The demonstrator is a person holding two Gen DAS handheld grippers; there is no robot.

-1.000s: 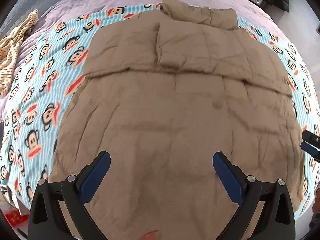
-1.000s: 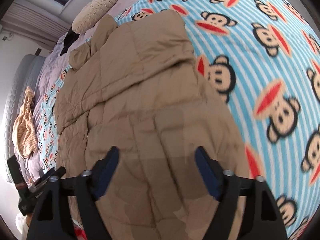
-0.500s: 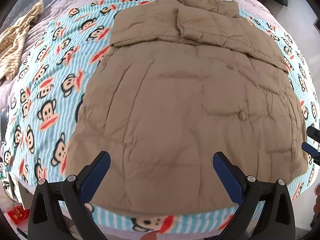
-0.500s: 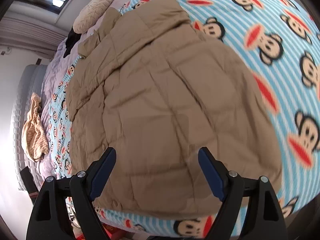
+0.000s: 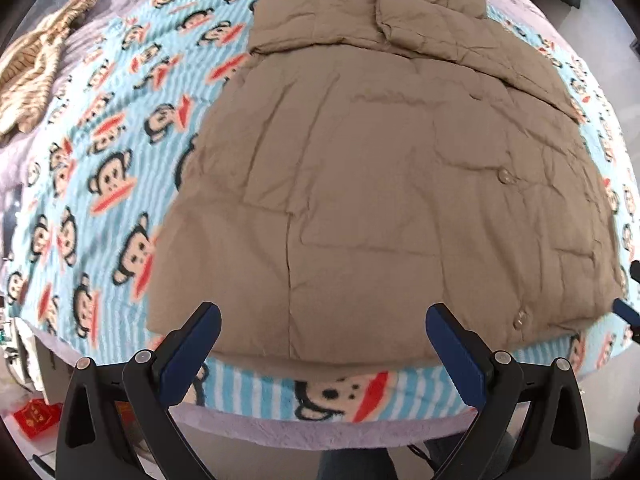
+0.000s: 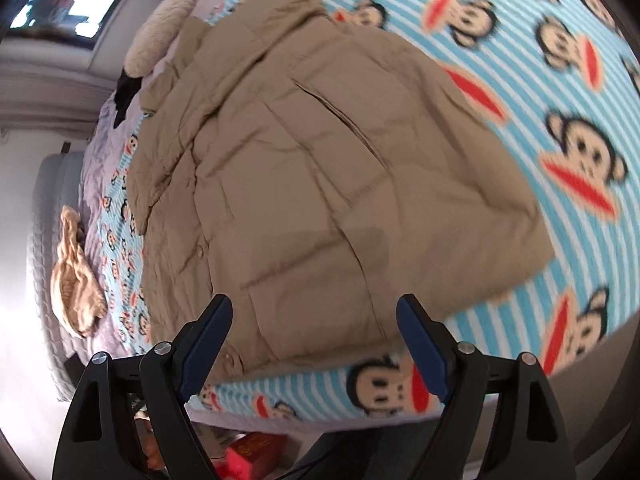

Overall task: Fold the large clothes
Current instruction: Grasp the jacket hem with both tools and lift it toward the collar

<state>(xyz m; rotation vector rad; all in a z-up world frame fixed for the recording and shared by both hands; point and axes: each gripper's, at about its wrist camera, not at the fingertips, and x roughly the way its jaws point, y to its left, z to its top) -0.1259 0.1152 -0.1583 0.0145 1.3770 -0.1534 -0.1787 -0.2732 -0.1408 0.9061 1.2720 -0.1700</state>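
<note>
A large tan quilted coat [image 5: 380, 184] lies flat on the monkey-print blanket [image 5: 104, 148], sleeves folded across its upper part, hem near the bed's front edge. It also shows in the right wrist view [image 6: 320, 176]. My left gripper [image 5: 322, 340] is open and empty, held above the coat's hem near the bed edge. My right gripper [image 6: 314, 328] is open and empty, above the coat's hem corner. A bit of the right gripper [image 5: 626, 308] shows at the right edge of the left wrist view.
A striped beige garment [image 5: 32, 68] lies at the bed's far left, also in the right wrist view [image 6: 76, 288]. A cream pillow [image 6: 160, 48] and a black item [image 6: 128, 92] lie beyond the collar. Red objects [image 6: 252, 456] sit on the floor below the bed edge.
Both grippers have pulled back and up from the coat toward the bed's front edge; the hem and blanket edge have come into view. Both jaws stay open.
</note>
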